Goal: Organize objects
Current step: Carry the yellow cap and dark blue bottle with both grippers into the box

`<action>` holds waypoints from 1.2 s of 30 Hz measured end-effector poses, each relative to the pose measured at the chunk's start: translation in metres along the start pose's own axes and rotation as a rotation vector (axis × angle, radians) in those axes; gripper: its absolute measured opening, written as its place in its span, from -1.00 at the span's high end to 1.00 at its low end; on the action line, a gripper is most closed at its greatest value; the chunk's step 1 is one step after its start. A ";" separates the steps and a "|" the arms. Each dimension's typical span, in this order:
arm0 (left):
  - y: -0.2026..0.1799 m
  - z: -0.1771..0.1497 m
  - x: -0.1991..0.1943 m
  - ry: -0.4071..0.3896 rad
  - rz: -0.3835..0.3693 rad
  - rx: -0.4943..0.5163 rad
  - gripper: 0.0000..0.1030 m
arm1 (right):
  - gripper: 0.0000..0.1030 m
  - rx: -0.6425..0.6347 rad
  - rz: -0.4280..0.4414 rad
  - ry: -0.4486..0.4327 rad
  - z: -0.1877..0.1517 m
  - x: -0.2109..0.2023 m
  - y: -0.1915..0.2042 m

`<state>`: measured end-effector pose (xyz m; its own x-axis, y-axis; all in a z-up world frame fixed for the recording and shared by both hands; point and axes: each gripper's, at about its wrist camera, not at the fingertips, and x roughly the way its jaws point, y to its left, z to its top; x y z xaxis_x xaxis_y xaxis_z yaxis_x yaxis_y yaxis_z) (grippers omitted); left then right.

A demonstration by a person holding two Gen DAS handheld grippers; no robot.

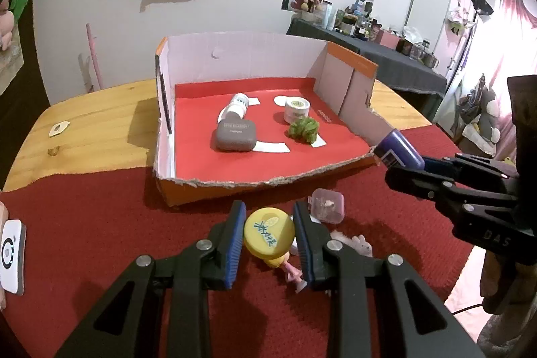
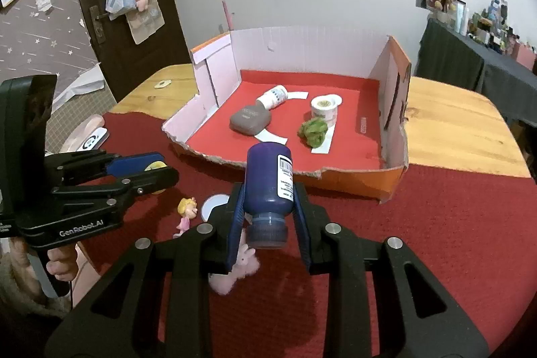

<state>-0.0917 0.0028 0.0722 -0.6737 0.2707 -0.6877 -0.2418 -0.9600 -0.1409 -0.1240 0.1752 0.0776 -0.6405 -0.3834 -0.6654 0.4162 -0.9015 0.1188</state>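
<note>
Nearest in my left wrist view, the left gripper [image 1: 268, 237] has its fingers pinching a round yellow plastic lid [image 1: 268, 234] above the red cloth on the counter [image 1: 84, 109]. Four things already lie in the torn cardboard tray [image 1: 255, 62]: one grey pouch [image 1: 233, 136], one white bottle [image 1: 235, 106], one white tub [image 1: 296, 109], one green scrunchie [image 1: 303, 130].

In my right wrist view, the right gripper [image 2: 268, 207] pinches a purple plastic bottle [image 2: 267, 180]. Left outside, I judge: one blonde doll figurine [image 2: 185, 213], one pink fluffy toy [image 2: 235, 274].
</note>
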 end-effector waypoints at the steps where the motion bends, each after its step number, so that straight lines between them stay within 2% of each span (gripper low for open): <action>1: 0.000 0.001 0.000 -0.001 0.000 0.001 0.41 | 0.48 -0.002 0.000 -0.001 0.001 0.000 0.000; 17: -0.002 0.023 0.007 -0.006 -0.006 0.026 0.41 | 0.48 0.016 0.030 0.018 0.012 0.006 -0.006; 26: 0.003 0.046 0.020 0.024 -0.020 0.037 0.41 | 0.48 0.000 0.036 0.051 0.029 0.017 -0.012; 36: 0.011 0.061 0.050 0.096 -0.036 0.031 0.41 | 0.48 -0.015 0.061 0.134 0.044 0.046 -0.019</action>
<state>-0.1707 0.0097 0.0794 -0.5949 0.2950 -0.7477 -0.2868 -0.9469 -0.1454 -0.1903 0.1659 0.0769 -0.5222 -0.4059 -0.7501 0.4615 -0.8741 0.1517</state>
